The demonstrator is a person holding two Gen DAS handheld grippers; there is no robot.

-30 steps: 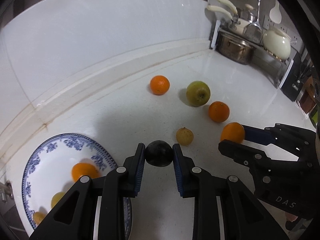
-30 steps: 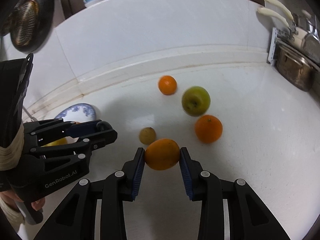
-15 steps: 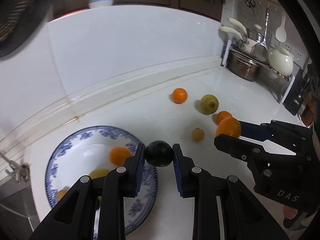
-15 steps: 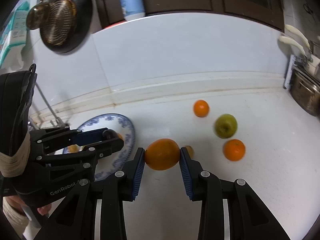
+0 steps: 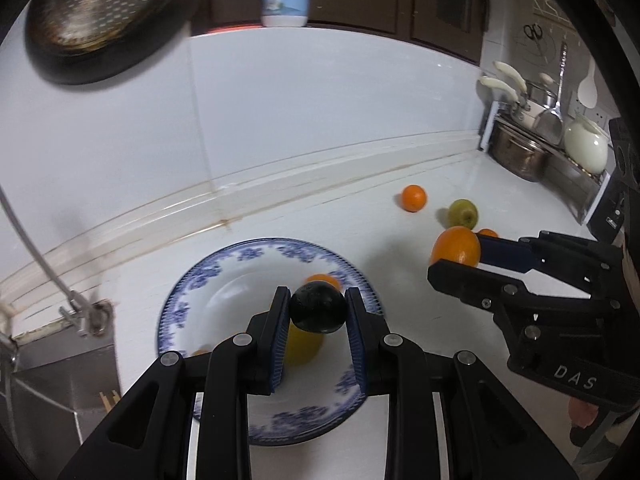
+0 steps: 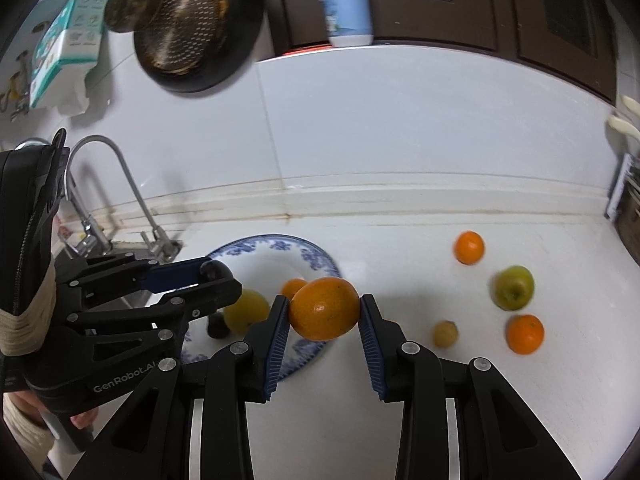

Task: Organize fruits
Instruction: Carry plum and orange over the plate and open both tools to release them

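My left gripper (image 5: 318, 312) is shut on a dark round fruit (image 5: 318, 309) and holds it over the blue-and-white plate (image 5: 224, 280). The plate holds an orange (image 5: 320, 279) and a yellow fruit (image 5: 302, 346). My right gripper (image 6: 324, 314) is shut on a large orange (image 6: 324, 308) above the plate's right edge (image 6: 316, 256); it also shows in the left wrist view (image 5: 456, 246). On the counter to the right lie a small orange (image 6: 469, 247), a green apple (image 6: 514, 287), another orange (image 6: 525, 334) and a small yellow fruit (image 6: 445, 334).
A sink with a faucet (image 6: 120, 184) is left of the plate. A pot and utensil rack (image 5: 532, 136) stand at the far right of the counter. A pan (image 6: 188, 28) and a blue bottle (image 6: 346, 4) are up on the wall side.
Both grippers have moved left with their fruits, from the loose fruits toward the plate. The dark fruit is now over the plate and the large orange is at its right edge.
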